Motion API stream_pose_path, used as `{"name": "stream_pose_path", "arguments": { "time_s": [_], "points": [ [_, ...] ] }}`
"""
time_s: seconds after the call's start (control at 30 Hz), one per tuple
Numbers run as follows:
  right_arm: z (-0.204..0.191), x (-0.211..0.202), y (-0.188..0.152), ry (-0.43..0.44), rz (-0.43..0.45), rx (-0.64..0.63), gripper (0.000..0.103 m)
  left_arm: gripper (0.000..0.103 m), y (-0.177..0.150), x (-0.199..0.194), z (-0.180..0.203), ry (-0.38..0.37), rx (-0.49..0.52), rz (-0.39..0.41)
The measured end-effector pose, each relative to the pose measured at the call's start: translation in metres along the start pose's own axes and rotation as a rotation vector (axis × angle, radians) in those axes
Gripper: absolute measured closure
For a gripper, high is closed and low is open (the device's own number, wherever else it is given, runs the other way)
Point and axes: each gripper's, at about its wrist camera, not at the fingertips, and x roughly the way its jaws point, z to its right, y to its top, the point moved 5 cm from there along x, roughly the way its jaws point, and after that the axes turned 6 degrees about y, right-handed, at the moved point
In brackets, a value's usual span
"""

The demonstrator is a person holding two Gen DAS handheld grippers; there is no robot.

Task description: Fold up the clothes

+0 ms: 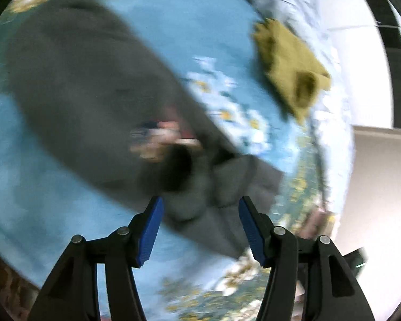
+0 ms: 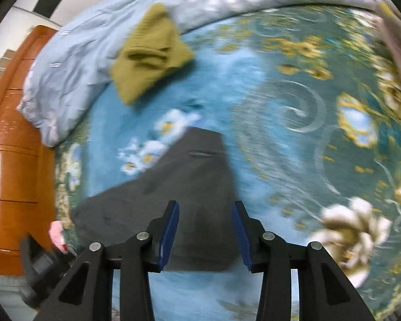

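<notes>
A dark grey garment (image 1: 93,85) lies spread on a blue flowered bed cover (image 1: 179,26); it also shows in the right wrist view (image 2: 189,187). My left gripper (image 1: 200,208) is open and empty, hovering over one end of the garment. My right gripper (image 2: 205,214) is open and empty above the garment's near edge. The other gripper and a hand show blurred on the garment in the left wrist view (image 1: 163,139). The left gripper's body shows at the lower left of the right wrist view (image 2: 42,267). Both views are motion-blurred.
A folded olive-green knit (image 1: 288,67) lies near the cover's edge, also in the right wrist view (image 2: 149,53). A pale blue quilt (image 2: 74,61) is bunched behind it. A brown wooden headboard (image 2: 13,144) stands at the left. A white wall (image 1: 374,182) is at the right.
</notes>
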Motion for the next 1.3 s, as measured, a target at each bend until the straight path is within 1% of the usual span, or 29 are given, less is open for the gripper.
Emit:
{"name": "stream_pose_path", "arguments": {
  "time_s": [0.03, 0.07, 0.13, 0.2, 0.33, 0.37, 0.4, 0.43, 0.47, 0.5, 0.53, 0.6, 0.67, 0.7, 0.77, 0.8, 0.83, 0.9, 0.97, 1.03, 1.1, 1.17, 1.2, 1.23, 1.3],
  "points": [
    [0.011, -0.002, -0.004, -0.011, -0.002, 0.016, 0.059, 0.043, 0.002, 0.007, 0.010, -0.010, 0.012, -0.010],
    [0.022, -0.004, -0.007, -0.022, -0.005, 0.031, 0.059, 0.043, 0.005, 0.017, 0.016, 0.005, 0.018, -0.030],
    [0.038, -0.007, -0.014, -0.037, -0.004, 0.067, 0.059, 0.043, 0.007, 0.037, 0.016, 0.077, 0.006, -0.075],
    [0.053, -0.010, -0.020, -0.048, -0.001, 0.104, 0.059, 0.043, 0.009, 0.049, 0.012, 0.131, -0.011, -0.090],
    [0.074, -0.021, -0.028, -0.064, 0.013, 0.145, 0.059, 0.044, 0.010, 0.064, 0.013, 0.160, -0.019, -0.096],
    [0.078, -0.022, -0.029, -0.067, 0.016, 0.152, 0.059, 0.045, 0.011, 0.065, 0.015, 0.151, -0.021, -0.086],
    [0.081, -0.023, -0.029, -0.069, 0.017, 0.157, 0.059, 0.052, 0.012, 0.064, 0.018, 0.146, -0.021, -0.068],
    [0.083, -0.025, -0.030, -0.069, 0.019, 0.162, 0.059, 0.077, 0.012, 0.063, 0.021, 0.142, -0.019, -0.049],
    [0.084, -0.026, -0.030, -0.069, 0.020, 0.164, 0.059, 0.089, 0.011, 0.062, 0.024, 0.141, -0.008, -0.038],
    [0.084, -0.026, -0.029, -0.068, 0.020, 0.163, 0.059, 0.096, 0.010, 0.060, 0.028, 0.141, 0.007, -0.030],
    [0.085, -0.026, -0.028, -0.068, 0.020, 0.162, 0.059, 0.096, 0.009, 0.055, 0.034, 0.128, 0.029, -0.016],
    [0.084, -0.026, -0.027, -0.066, 0.018, 0.160, 0.059, 0.096, 0.004, 0.039, 0.046, 0.065, 0.083, 0.016],
    [0.080, -0.023, -0.026, -0.062, 0.012, 0.152, 0.059, 0.096, -0.003, 0.016, 0.055, -0.043, 0.116, 0.045],
    [0.076, -0.021, -0.025, -0.055, 0.009, 0.146, 0.059, 0.097, -0.007, 0.004, 0.055, -0.082, 0.129, 0.060],
    [0.066, -0.016, -0.023, -0.035, 0.003, 0.130, 0.059, 0.098, -0.014, -0.017, 0.043, -0.105, 0.148, 0.084],
    [0.061, -0.013, -0.022, -0.026, 0.001, 0.122, 0.059, 0.098, -0.017, -0.022, 0.034, -0.096, 0.151, 0.091],
    [0.056, -0.011, -0.021, -0.016, -0.002, 0.114, 0.059, 0.098, -0.019, -0.020, 0.020, -0.077, 0.130, 0.081],
    [0.044, -0.005, -0.019, 0.004, -0.011, 0.093, 0.059, 0.098, -0.023, -0.013, -0.009, -0.036, 0.076, 0.052],
    [0.028, 0.004, -0.020, 0.025, -0.031, 0.063, 0.059, 0.098, -0.023, 0.004, -0.041, 0.013, -0.011, 0.028],
    [0.011, 0.012, -0.022, 0.059, -0.051, 0.031, 0.059, 0.097, -0.023, 0.019, -0.059, 0.028, -0.077, 0.006],
    [-0.008, 0.023, -0.026, 0.092, -0.077, -0.015, 0.059, 0.094, -0.023, 0.027, -0.068, 0.031, -0.128, -0.013],
    [-0.020, 0.038, -0.032, 0.108, -0.114, -0.045, 0.059, 0.080, -0.023, 0.029, -0.068, 0.030, -0.142, -0.015],
    [-0.024, 0.047, -0.036, 0.105, -0.137, -0.059, 0.059, 0.070, -0.022, 0.028, -0.067, 0.037, -0.138, -0.008],
    [-0.025, 0.056, -0.040, 0.091, -0.158, -0.067, 0.059, 0.062, -0.021, 0.027, -0.066, 0.044, -0.134, -0.001],
    [-0.025, 0.068, -0.045, 0.062, -0.187, -0.077, 0.059, 0.056, -0.019, 0.025, -0.067, 0.057, -0.123, 0.010]
  ]
}}
